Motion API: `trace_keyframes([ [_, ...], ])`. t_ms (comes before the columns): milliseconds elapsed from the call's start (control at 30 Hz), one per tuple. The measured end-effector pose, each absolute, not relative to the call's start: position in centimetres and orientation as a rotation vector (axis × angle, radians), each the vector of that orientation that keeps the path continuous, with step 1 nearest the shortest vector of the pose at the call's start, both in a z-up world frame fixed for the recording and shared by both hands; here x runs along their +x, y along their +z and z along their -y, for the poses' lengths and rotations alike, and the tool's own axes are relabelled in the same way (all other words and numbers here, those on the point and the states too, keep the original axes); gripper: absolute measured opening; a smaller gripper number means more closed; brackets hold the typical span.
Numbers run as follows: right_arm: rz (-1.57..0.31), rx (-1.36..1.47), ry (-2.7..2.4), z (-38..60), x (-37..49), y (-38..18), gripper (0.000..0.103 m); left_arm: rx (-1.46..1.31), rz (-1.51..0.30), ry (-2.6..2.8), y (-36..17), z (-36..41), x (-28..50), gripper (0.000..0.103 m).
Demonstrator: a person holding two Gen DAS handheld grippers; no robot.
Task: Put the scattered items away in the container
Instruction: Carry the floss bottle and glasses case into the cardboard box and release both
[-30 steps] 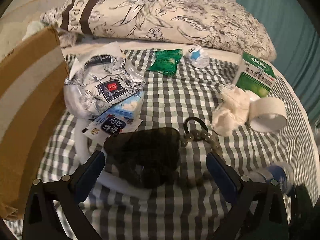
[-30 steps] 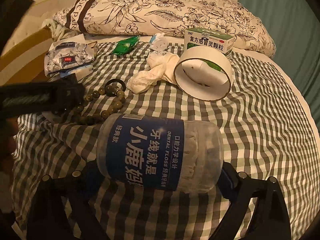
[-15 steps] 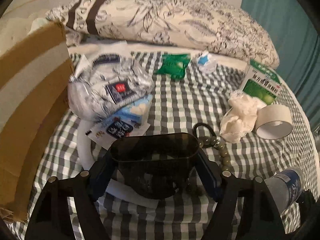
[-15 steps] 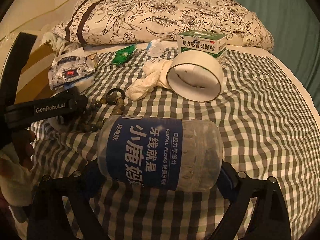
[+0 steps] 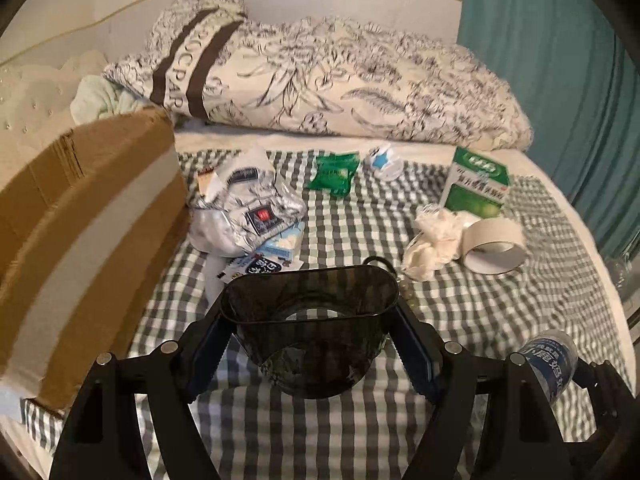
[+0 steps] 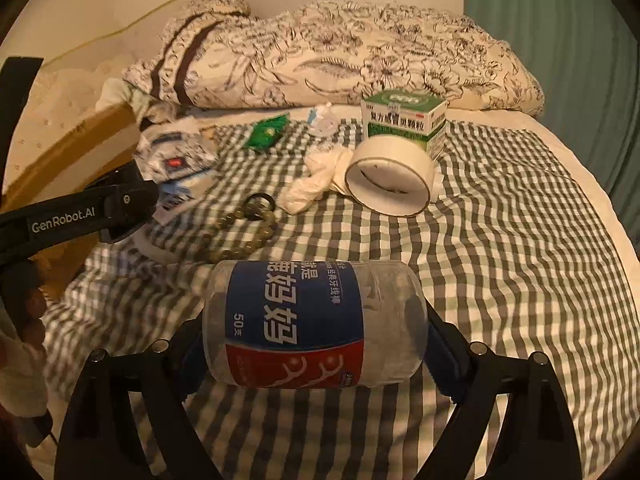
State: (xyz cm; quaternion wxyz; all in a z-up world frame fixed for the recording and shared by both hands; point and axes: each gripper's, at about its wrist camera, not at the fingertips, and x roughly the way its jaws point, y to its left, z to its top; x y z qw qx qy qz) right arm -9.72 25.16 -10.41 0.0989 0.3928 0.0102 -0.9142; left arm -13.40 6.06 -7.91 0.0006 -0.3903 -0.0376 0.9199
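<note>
Two claws, left claw (image 5: 310, 344) gripping dark tinted cup (image 5: 310, 320), right claw (image 6: 314, 338) gripping floss jar (image 6: 314, 324) — bead bracelet (image 6: 244, 226) clear only in right view

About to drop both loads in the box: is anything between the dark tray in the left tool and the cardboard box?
Nothing visible. The dark tray is held clear of the bed, and the cardboard box stands to its left with only bare checked sheet between.

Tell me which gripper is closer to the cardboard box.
Left. The left gripper, holding a dark cup, is right beside the cardboard box; the right gripper, holding a jar, is farther away.
</note>
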Motion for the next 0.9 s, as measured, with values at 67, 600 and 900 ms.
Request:
trace_keyframes([
  [67, -0.027, 1.143, -2.709, -25.1, -8.6, -9.3, 0.089, -1.217, 0.122, 2.89, -6.9, -5.6, -12.5, 0.078],
  [600, -0.046, 0.882, -2.638, -13.3, -7.4, 5.9, 0.089, -0.965, 0.209, 3.079, 7.8, 9.0, -10.2, 0.078],
  [900, 0.021, 0.87, -2.441, -0.3, -12.7, 9.3, 0.089, -1.143, 0.287, 3.123, 4.3, 19.8, -10.5, 0.078],
])
